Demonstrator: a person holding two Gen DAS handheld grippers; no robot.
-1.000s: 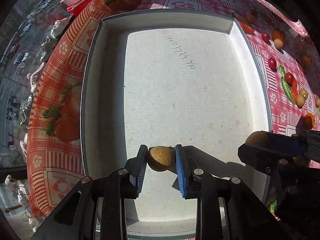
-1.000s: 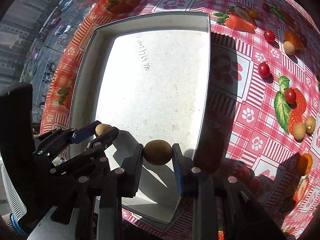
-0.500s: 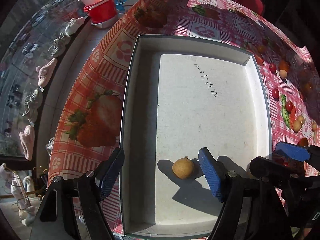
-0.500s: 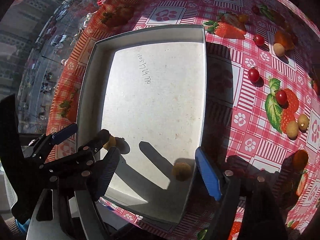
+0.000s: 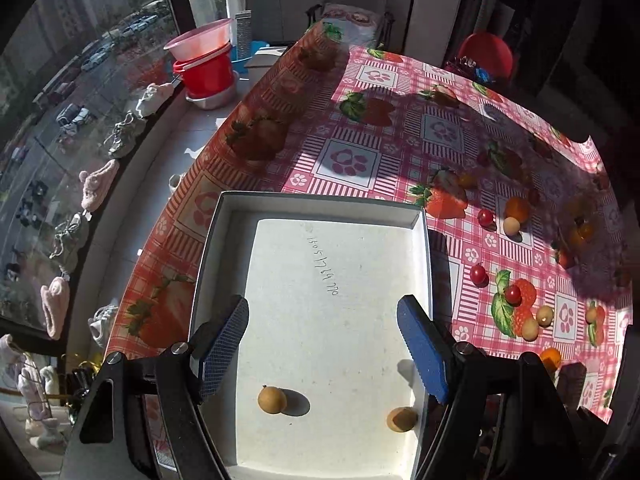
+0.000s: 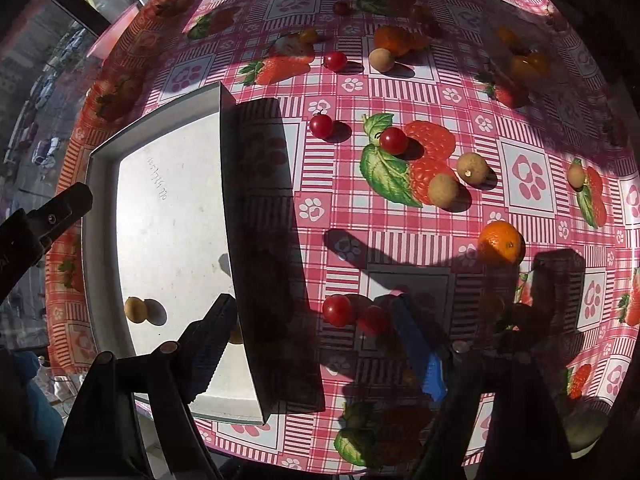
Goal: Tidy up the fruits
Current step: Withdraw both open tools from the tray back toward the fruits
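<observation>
Sunlit counter (image 5: 400, 148) under a strawberry-print cloth. Left wrist view: left gripper (image 5: 324, 344), fingers apart and empty, above the white tray (image 5: 224, 240); two longans (image 5: 272, 399) lie well apart at lower centre and lower right of the tray floor. Right wrist view: right gripper (image 6: 316, 344), fingers apart and empty, over cherry tomatoes (image 6: 337, 310) at lower centre; an orange (image 6: 501, 242) sits at right. These fruits look light, round, prone to rolling; tomatoes bruise easily, so grasp gently across the widest part.
</observation>
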